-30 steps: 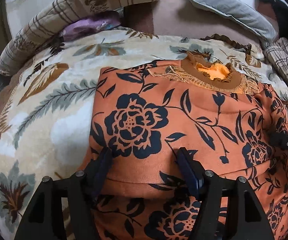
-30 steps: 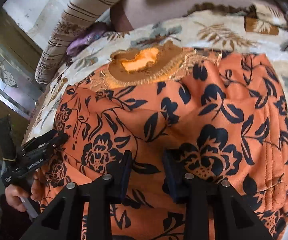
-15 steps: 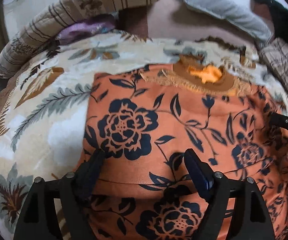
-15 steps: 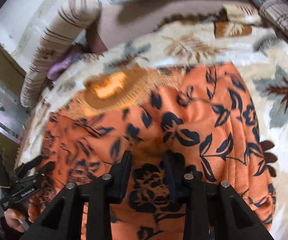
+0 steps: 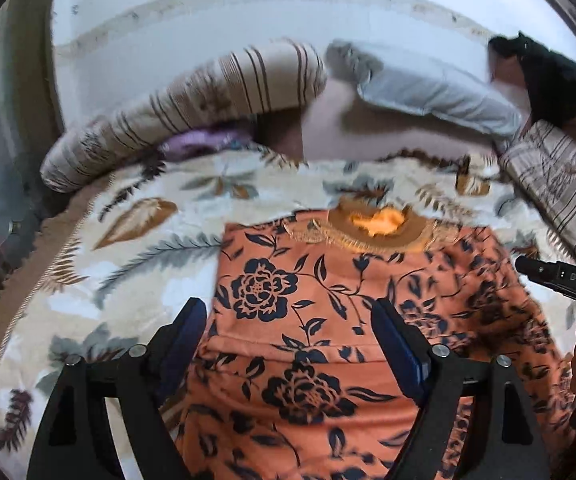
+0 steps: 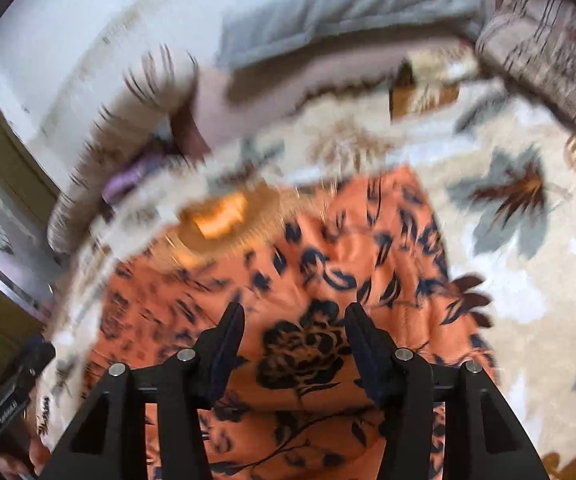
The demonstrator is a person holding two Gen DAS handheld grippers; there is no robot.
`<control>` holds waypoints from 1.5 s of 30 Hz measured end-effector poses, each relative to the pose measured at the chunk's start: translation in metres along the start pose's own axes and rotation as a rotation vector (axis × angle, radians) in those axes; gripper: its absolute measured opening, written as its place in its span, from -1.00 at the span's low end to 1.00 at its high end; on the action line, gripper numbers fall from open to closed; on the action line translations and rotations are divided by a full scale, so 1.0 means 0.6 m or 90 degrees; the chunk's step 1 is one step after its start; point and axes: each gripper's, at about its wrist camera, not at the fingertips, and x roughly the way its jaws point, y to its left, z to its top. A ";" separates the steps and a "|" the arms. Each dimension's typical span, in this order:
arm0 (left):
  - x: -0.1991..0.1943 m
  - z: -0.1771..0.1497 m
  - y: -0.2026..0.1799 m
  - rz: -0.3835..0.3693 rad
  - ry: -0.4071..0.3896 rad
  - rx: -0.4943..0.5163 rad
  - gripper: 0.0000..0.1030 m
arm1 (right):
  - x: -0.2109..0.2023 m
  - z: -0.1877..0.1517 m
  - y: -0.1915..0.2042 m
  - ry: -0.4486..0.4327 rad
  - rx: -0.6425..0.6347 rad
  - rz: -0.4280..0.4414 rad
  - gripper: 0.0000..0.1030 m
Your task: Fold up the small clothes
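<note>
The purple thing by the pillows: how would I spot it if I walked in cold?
Start at the leaf-print blanket that covers the bed, and follow it back to the long striped bolster pillow at the wall. The purple cloth is tucked under that pillow's front edge, left of the orange floral garment. It is the only purple thing there.

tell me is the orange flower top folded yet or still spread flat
Partly folded: the orange floral top shows a fold line across its lower part, with the collar end flat on the leaf-print blanket.
</note>
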 end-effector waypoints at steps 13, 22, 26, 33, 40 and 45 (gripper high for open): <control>-0.158 -0.013 -0.036 0.022 -0.060 0.018 0.66 | -0.187 -0.098 0.016 -0.078 -0.006 0.029 0.11; -0.197 -0.023 -0.058 0.027 -0.076 0.029 0.66 | -0.235 -0.128 -0.007 -0.105 -0.023 0.021 0.11; -0.201 -0.022 -0.067 0.032 -0.075 0.036 0.66 | -0.239 -0.128 -0.021 -0.112 -0.016 0.025 0.11; -0.198 -0.017 -0.088 0.049 -0.073 0.044 0.66 | -0.237 -0.119 -0.040 -0.116 0.004 0.037 0.11; -0.184 -0.020 -0.101 0.072 -0.055 0.040 0.69 | -0.236 -0.110 -0.048 -0.119 0.019 0.057 0.11; -0.172 -0.028 -0.103 0.079 -0.036 0.038 0.76 | -0.236 -0.113 -0.044 -0.118 0.008 0.057 0.11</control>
